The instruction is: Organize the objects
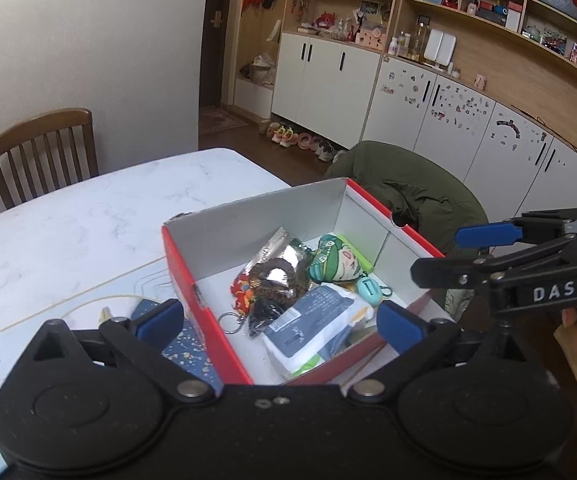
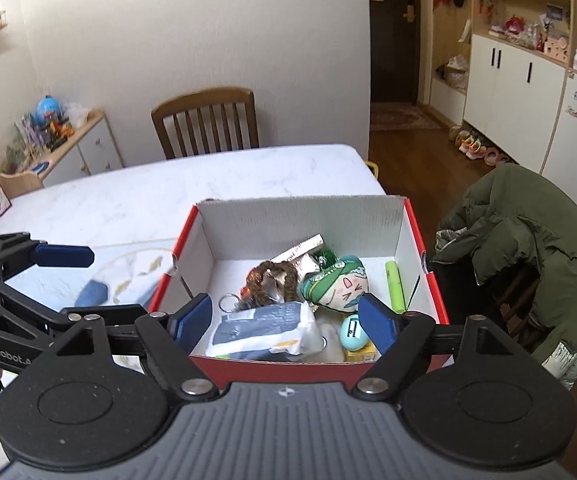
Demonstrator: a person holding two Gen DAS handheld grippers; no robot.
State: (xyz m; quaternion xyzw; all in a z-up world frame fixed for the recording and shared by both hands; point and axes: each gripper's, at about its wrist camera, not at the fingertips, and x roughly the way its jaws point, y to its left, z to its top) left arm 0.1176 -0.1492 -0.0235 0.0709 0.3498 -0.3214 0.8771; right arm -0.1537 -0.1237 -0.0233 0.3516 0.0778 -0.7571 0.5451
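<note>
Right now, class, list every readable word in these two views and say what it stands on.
"DAS": on the right tongs, seen from the left wrist.
"GenRobot.A", cut off: on the left tongs, seen from the right wrist.
Print on the blue-and-white packet in the box: too small to read.

Two close wrist views, both down into the shared box (image 1: 256, 216).

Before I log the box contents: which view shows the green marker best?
The right wrist view: the green marker lies fully visible along the box's right wall. In the left wrist view only a green sliver shows behind the plush.
</note>
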